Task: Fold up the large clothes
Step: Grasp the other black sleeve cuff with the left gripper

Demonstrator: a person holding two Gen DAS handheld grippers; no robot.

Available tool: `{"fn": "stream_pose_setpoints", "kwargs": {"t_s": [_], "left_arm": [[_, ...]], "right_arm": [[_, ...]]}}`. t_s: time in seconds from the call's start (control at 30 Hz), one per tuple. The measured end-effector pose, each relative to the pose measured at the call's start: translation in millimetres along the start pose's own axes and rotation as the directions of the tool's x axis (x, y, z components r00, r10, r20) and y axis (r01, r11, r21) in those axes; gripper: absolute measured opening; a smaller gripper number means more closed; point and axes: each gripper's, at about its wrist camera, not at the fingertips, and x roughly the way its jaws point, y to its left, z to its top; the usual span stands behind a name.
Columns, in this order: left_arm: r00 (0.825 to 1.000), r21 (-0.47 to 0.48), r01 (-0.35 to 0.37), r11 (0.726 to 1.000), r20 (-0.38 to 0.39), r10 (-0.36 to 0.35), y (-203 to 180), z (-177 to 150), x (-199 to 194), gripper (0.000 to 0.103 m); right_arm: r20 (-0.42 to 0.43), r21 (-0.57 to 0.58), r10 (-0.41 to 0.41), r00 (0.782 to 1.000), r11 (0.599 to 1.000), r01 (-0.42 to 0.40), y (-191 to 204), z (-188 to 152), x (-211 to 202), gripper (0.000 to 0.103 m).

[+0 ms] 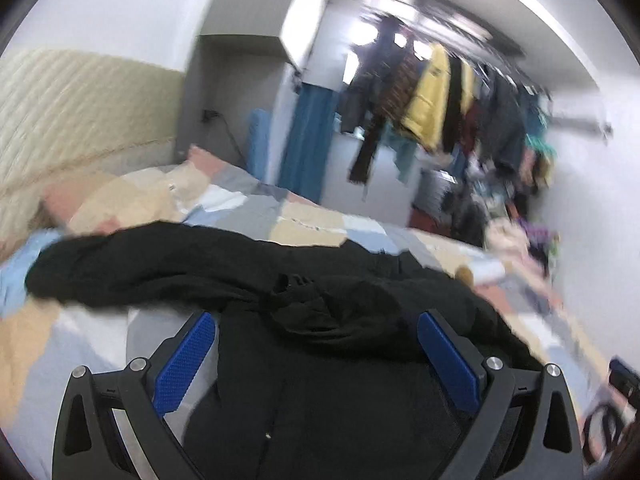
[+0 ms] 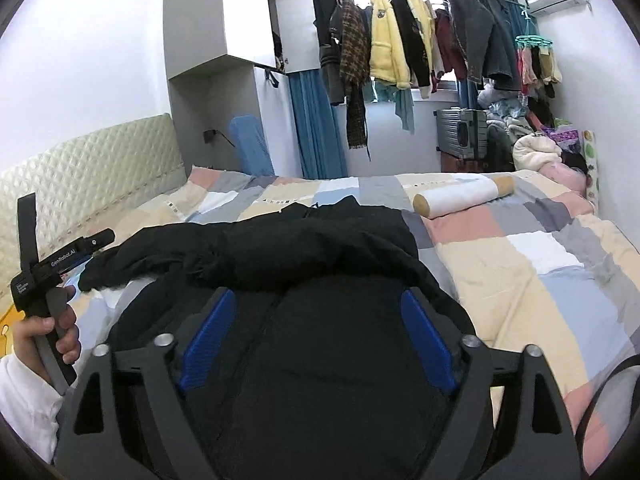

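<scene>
A large black garment (image 1: pixel 304 280) lies on the patchwork bed cover (image 1: pixel 312 220), with a sleeve folded across its upper part. My left gripper (image 1: pixel 316 320) is open, its blue pads (image 1: pixel 184 360) spread wide over the garment's near part; this view is blurred. In the right wrist view the same black garment (image 2: pixel 304 248) fills the near bed. My right gripper (image 2: pixel 320 300) is open above its body, blue pads (image 2: pixel 208 336) wide apart. The left gripper (image 2: pixel 96 240) shows at the far left, held by a hand; its jaws cannot be judged there.
A cylindrical white bolster (image 2: pixel 464 196) lies on the bed behind the garment. A padded headboard (image 2: pixel 92 168) runs along the left. A rack of hanging clothes (image 2: pixel 400 40), a suitcase (image 2: pixel 460 132) and piled laundry (image 2: pixel 536 148) stand past the bed.
</scene>
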Motion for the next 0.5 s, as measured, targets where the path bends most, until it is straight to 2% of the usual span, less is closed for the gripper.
{"fn": "stream_pose_setpoints", "kwargs": {"t_s": [0.07, 0.2, 0.37, 0.5], "left_arm": [[1.0, 0.022, 0.021, 1.0, 0.006, -0.021, 8.1, 18.3, 0.3, 0.103], [0.998, -0.048, 0.059, 0.997, 0.01, -0.059, 47.0, 58.2, 2.1, 0.103], [1.0, -0.127, 0.005, 0.992, -0.013, -0.007, 140.3, 100.8, 22.7, 0.103], [0.995, -0.209, -0.069, 0.975, -0.083, 0.053, 217.6, 100.7, 47.0, 0.103]], "right_arm": [[-0.018, 0.019, -0.012, 1.0, 1.0, 0.013, -5.5, -3.9, 4.9, 0.093], [-0.036, 0.076, -0.034, 0.999, 0.996, 0.036, -20.4, -9.4, 12.9, 0.097], [-0.031, 0.147, -0.052, 0.998, 0.988, 0.056, -35.2, -10.3, 16.8, 0.101], [-0.032, 0.122, -0.074, 0.997, 0.99, 0.077, -29.5, -9.1, 20.7, 0.102]]}}
